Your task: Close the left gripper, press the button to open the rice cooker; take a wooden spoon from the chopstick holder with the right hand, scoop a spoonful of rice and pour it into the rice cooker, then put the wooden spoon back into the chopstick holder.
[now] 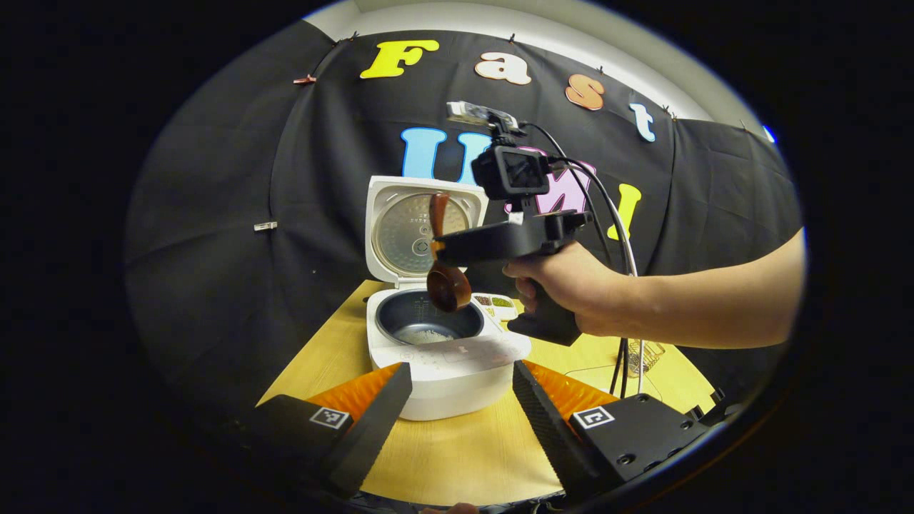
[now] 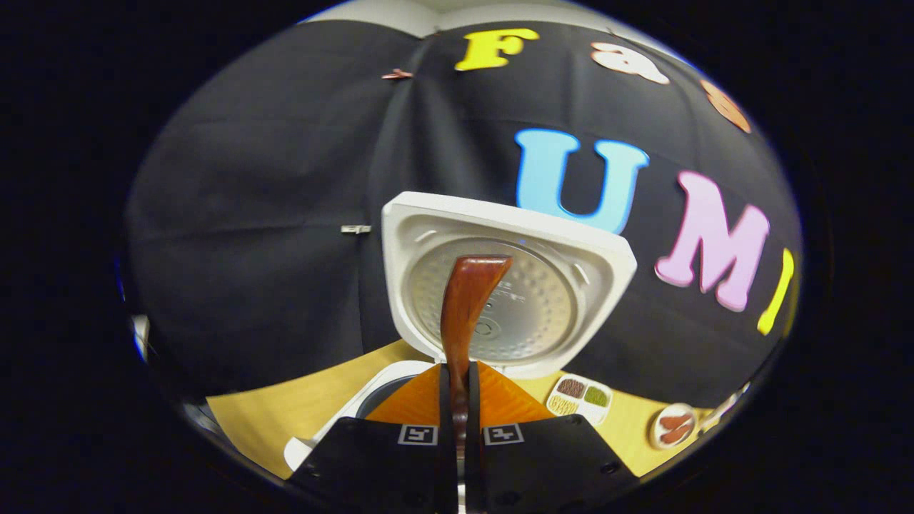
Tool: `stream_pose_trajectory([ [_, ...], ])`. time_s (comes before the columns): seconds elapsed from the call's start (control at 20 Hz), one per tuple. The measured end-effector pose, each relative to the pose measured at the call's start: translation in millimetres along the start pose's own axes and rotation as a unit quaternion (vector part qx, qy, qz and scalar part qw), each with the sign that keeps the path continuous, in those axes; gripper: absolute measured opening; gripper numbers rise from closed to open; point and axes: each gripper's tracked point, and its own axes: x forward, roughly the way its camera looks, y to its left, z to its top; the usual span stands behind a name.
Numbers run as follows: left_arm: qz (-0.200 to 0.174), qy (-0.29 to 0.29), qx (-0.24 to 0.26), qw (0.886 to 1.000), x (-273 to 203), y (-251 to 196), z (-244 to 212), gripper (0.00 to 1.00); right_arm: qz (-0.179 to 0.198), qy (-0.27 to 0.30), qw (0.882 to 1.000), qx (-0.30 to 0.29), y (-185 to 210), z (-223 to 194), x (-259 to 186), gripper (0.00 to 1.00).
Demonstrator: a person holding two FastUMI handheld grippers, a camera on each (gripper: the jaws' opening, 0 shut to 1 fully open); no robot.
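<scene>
The white rice cooker [image 1: 450,382] stands on the wooden table with its lid [image 1: 421,228] raised. A small heap of rice [image 1: 428,335] lies in its dark inner pot [image 1: 400,318]. Just above the pot hangs the wooden spoon [image 1: 448,285], bowl down and handle up, and my right gripper [image 1: 437,250] is shut on its handle, held by a hand [image 1: 571,285]. In the right gripper view the handle [image 2: 468,307] rises between the closed fingers of the right gripper [image 2: 457,371], in front of the lid [image 2: 543,285]. My left gripper [image 1: 460,368] is open before the cooker, holding nothing.
A divided white dish of grains [image 1: 496,303] [image 2: 580,396] sits behind the cooker to its right. A small round plate [image 2: 675,425] lies farther right. A wire basket [image 1: 646,353] and cables are at the table's right side. The table [image 1: 457,450] ends close in front.
</scene>
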Motion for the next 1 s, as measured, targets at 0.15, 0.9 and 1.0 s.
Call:
stream_pose_trajectory([
  [0.15, -0.001, -0.001, 0.003, 1.000, -3, -5, 1, 0.98, -0.010, 0.002, 0.996, 0.094, -19, 2, -8, 0.09],
  [0.9, -0.030, -0.006, 0.028, 0.999, -14, -55, 6, 0.98, -0.079, -0.119, 0.926, 0.350, -166, 45, -176, 0.09],
  [1.0, -0.032, -0.007, 0.034, 0.999, -15, -62, 7, 0.98, -0.095, -0.135, 0.926, 0.340, -196, 43, -208, 0.08],
])
